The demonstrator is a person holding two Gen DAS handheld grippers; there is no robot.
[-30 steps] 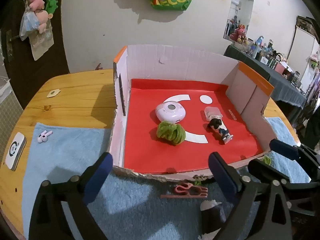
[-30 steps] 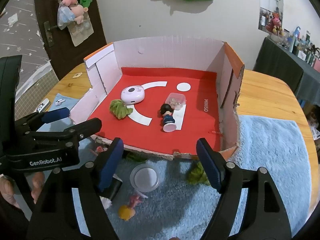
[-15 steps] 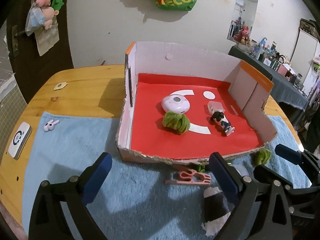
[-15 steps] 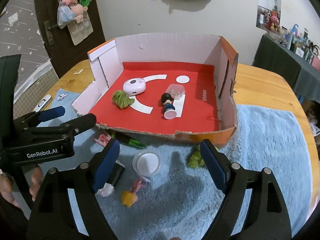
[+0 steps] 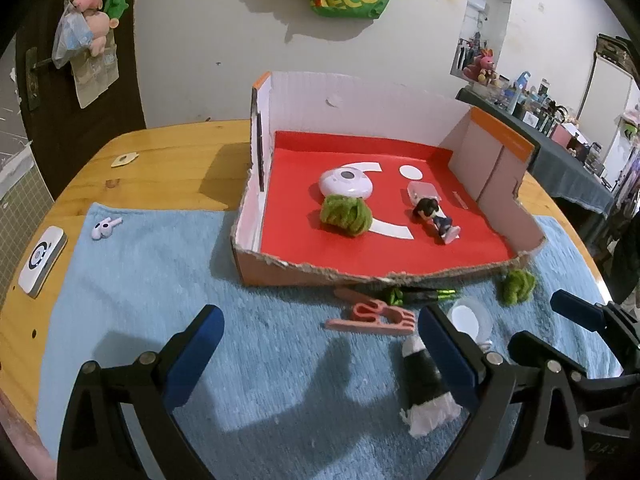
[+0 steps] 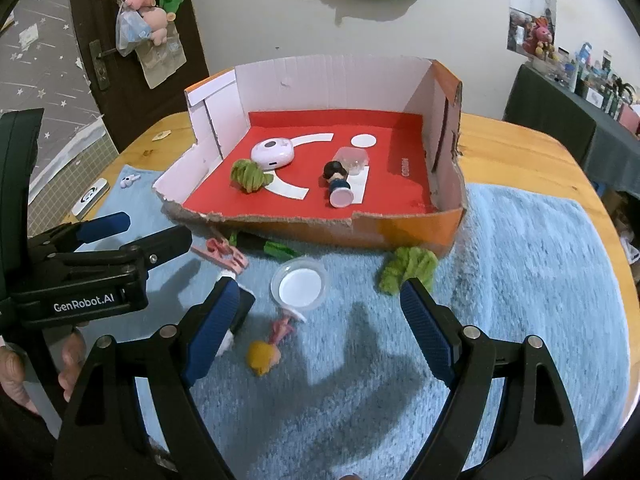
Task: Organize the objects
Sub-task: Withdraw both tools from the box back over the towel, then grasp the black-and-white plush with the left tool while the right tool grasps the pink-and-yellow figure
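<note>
An open cardboard box [image 5: 502, 152] [image 6: 404, 232] with a red floor holds a white round device [image 5: 346, 180] [image 6: 274, 152], a green scrunchie [image 5: 346, 214] [image 6: 248, 174], a doll figure [image 5: 436, 220] [image 6: 338, 182] and a clear cup [image 5: 422, 190]. On the blue towel in front lie a pink clip [image 5: 372, 316] [image 6: 222, 252], a clear lid [image 6: 298, 286] [image 5: 466, 318], a second green scrunchie [image 6: 408, 268] [image 5: 516, 286], a black-and-white roll [image 5: 424, 376] and a small blonde doll [image 6: 266, 352]. My left gripper [image 5: 320, 356] and right gripper [image 6: 320, 328] are open and empty above the towel.
A blue towel [image 5: 140, 280] [image 6: 520, 280] covers the wooden table [image 5: 168, 156]. White earbuds [image 5: 105, 227] and a white flat device [image 5: 40, 260] lie at the left. A green-black pen [image 6: 264, 244] lies against the box front.
Both grippers have drawn back from the box toward the table's near edge, so more of the towel and the loose objects shows. Both stay open.
</note>
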